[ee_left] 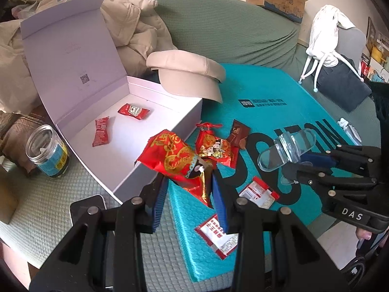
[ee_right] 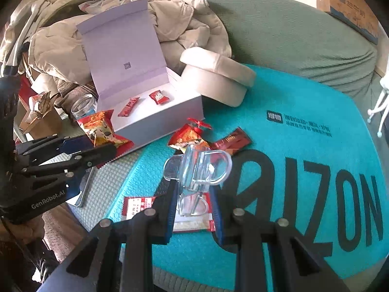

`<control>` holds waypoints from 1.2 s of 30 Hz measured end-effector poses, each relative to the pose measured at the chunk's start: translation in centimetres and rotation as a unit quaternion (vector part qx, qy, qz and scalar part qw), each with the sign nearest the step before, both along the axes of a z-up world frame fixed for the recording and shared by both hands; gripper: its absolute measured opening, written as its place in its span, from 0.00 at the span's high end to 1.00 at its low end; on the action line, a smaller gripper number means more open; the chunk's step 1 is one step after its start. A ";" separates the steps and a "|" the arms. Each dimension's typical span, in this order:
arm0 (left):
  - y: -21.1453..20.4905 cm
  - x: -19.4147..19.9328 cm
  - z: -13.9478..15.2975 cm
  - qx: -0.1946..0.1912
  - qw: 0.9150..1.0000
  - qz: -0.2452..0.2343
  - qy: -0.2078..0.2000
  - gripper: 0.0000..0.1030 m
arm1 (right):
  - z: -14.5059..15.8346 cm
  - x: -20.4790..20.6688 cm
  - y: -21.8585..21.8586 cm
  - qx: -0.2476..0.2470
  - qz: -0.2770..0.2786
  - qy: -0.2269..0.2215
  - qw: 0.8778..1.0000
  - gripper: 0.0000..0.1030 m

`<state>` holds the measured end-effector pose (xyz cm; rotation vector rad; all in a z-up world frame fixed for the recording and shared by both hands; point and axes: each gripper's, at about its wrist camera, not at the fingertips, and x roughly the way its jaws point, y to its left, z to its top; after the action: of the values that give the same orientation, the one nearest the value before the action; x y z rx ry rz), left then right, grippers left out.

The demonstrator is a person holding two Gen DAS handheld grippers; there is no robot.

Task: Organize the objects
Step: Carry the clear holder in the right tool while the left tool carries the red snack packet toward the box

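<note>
My left gripper (ee_left: pixel 189 182) is shut on a red snack packet with gold print (ee_left: pixel 170 155), held above the near edge of the open white box (ee_left: pixel 136 150). Two small red packets (ee_left: pixel 133 109) (ee_left: pixel 101 132) lie inside that box. My right gripper (ee_right: pixel 193 194) is shut on a clear plastic piece (ee_right: pixel 197 168), lifted over the teal mat (ee_right: pixel 304 97). In the left wrist view the right gripper (ee_left: pixel 296 164) and the clear piece (ee_left: pixel 287 148) are on the right. In the right wrist view the left gripper (ee_right: pixel 102 146) and its packet (ee_right: pixel 102 131) are on the left.
On the mat lie a red packet (ee_left: pixel 215 146), a brown packet (ee_left: pixel 239 131) and two white-and-red sachets (ee_left: pixel 259 192) (ee_left: pixel 218 236). A beige cap (ee_left: pixel 187 73) rests behind the box. An open clear jar (ee_left: pixel 47 150) and a phone (ee_left: pixel 87 206) sit at the left.
</note>
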<state>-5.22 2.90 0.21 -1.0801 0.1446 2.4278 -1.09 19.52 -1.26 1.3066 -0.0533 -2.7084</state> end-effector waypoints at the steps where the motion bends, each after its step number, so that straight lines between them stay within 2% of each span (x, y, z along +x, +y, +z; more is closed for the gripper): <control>1: -0.2 -0.2 0.0 -0.001 1.000 0.000 -0.002 0.67 | 0.1 -0.2 -0.3 0.000 0.003 -0.001 1.000 0.75; 20: -3.2 -5.6 0.4 0.007 0.998 0.046 -0.045 0.67 | 1.9 -6.2 -4.1 -0.007 0.088 0.013 0.996 0.75; 36: -3.1 -10.3 -0.8 -0.027 0.994 0.089 -0.065 0.67 | 1.8 -12.6 -6.0 -0.020 0.173 0.022 0.984 0.75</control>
<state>-15.54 -0.23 -0.61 -1.3223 0.0750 2.5112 -13.69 13.52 0.57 1.1250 0.1134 -2.4263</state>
